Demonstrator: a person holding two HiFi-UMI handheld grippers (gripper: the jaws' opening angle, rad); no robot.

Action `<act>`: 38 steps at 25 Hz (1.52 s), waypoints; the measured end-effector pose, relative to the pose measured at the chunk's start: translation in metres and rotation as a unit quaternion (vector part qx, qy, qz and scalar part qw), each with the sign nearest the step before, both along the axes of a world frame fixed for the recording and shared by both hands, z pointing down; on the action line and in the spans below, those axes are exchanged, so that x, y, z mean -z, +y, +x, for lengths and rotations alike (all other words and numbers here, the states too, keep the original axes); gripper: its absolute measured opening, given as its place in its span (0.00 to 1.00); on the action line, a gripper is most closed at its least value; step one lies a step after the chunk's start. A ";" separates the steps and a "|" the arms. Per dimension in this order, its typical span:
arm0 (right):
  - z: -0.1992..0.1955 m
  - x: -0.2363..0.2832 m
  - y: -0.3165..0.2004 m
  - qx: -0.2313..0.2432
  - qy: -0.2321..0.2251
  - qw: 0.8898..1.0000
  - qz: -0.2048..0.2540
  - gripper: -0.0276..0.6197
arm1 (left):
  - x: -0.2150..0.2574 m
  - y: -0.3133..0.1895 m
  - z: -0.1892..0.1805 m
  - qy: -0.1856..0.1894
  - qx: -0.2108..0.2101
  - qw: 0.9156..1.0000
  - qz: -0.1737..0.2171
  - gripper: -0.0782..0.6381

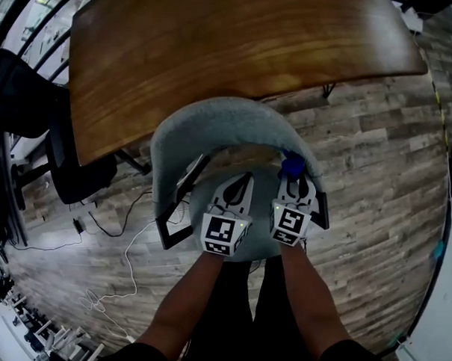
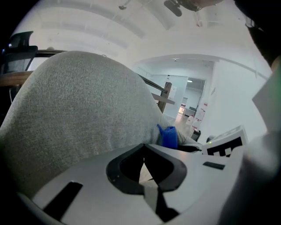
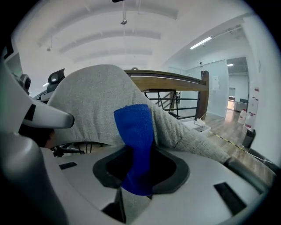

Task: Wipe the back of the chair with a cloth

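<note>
The chair has a curved grey fabric back [image 1: 213,123] and stands just below me. In the left gripper view this chair back [image 2: 79,114] fills the left half, close ahead of the jaws. My right gripper [image 1: 293,179] is shut on a blue cloth [image 1: 292,167], which stands up from the jaws and rests against the inner right side of the back. The right gripper view has the cloth [image 3: 136,132] upright against the grey fabric [image 3: 96,101]. My left gripper [image 1: 238,188] is shut on nothing, just left of the right one, over the seat.
A wooden table [image 1: 217,41] lies right behind the chair. Black armrests [image 1: 181,204] flank the seat. A black office chair [image 1: 69,169] stands at the left, and cables [image 1: 126,246] trail over the plank floor.
</note>
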State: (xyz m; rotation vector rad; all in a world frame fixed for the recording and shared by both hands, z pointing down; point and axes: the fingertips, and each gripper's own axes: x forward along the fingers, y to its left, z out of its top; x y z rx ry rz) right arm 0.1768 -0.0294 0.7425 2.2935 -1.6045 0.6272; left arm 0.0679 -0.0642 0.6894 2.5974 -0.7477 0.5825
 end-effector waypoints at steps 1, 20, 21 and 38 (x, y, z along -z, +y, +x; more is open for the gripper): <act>-0.001 0.002 0.003 -0.003 -0.002 1.000 -0.003 0.23 | 0.005 0.000 0.001 0.002 0.001 1.000 0.001 0.12; -0.067 0.233 0.007 0.201 0.011 0.974 0.105 0.23 | 0.181 0.007 -0.078 0.035 0.145 0.988 0.039 0.12; -0.071 0.245 0.009 0.211 0.010 0.971 0.113 0.23 | 0.194 0.008 -0.086 0.041 0.153 0.986 0.044 0.12; -0.120 0.367 0.002 0.310 0.052 0.931 0.187 0.23 | 0.307 0.031 -0.144 0.080 0.201 0.967 0.134 0.12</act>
